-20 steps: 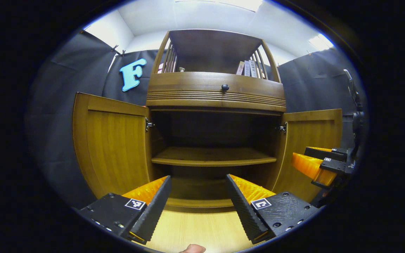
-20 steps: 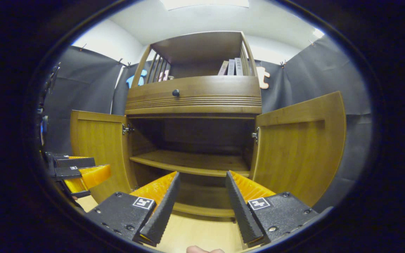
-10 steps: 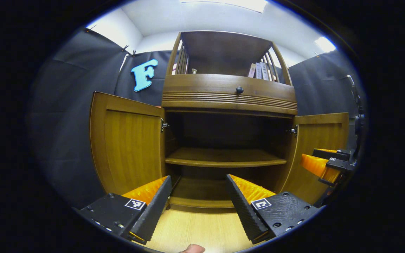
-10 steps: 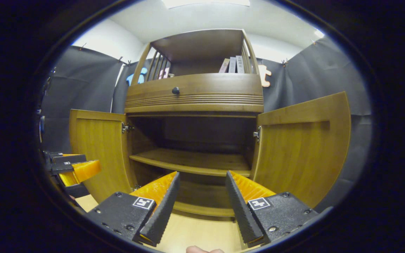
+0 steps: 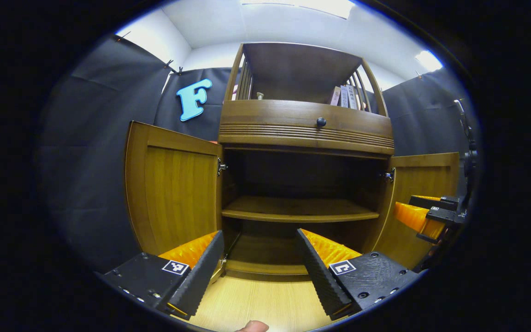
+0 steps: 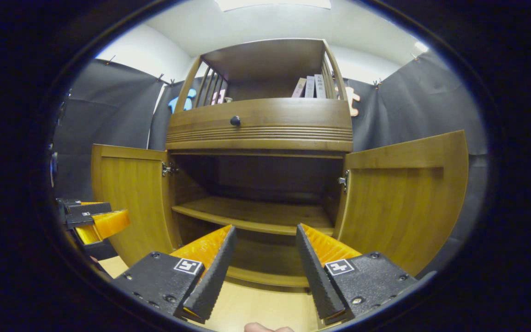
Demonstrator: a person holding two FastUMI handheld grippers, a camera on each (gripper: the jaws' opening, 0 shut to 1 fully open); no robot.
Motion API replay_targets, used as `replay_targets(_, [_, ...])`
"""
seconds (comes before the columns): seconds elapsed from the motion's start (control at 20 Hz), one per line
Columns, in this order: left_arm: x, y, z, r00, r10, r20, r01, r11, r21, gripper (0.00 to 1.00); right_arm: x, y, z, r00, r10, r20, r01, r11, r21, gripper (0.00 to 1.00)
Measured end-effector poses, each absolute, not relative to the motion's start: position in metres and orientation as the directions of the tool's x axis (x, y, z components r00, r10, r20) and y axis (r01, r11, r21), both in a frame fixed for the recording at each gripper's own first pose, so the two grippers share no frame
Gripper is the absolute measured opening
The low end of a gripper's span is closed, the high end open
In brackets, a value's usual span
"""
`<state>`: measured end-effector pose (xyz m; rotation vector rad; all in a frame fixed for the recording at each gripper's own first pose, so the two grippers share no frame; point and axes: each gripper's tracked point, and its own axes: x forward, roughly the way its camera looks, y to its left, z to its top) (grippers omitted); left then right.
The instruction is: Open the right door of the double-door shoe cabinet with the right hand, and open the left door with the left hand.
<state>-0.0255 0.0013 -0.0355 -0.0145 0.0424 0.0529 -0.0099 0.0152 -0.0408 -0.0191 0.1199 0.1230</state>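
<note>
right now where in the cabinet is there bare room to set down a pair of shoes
The brown wooden middle shelf lies bare between the swung-out left door and right door, as does the cabinet's bottom board below it. The slatted top shelf is crowded at its right end by upright books.

Shoe cabinet [image 5: 305, 131] is brown wood with a satin sheen, and both door panels [image 5: 173, 184] [image 6: 404, 193] show lighter, smooth grain. Hinges [image 5: 221, 166] are shiny metal. Floor [image 5: 265, 302] at 6 o'clock is pale matt wood; the booth wall [image 5: 85, 138] is matt black cloth.
</note>
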Motion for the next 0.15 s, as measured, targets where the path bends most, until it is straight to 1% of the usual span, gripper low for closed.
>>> replay_targets(0.1, [-0.0243, -0.0019, -0.0325, 0.999, 0.043, -0.029, -0.044, 0.999, -0.019, 0.95, -0.0094, 0.0189, -0.0395, 0.985, 0.128, -0.117, -0.131, 0.991, -0.012, 0.83])
replay_targets(0.15, [-0.0224, -0.0043, -0.0312, 0.999, 0.035, -0.027, -0.036, 0.999, -0.023, 0.84, -0.0089, 0.02, -0.0385, 0.985, 0.131, -0.113, -0.133, 0.991, -0.014, 0.83])
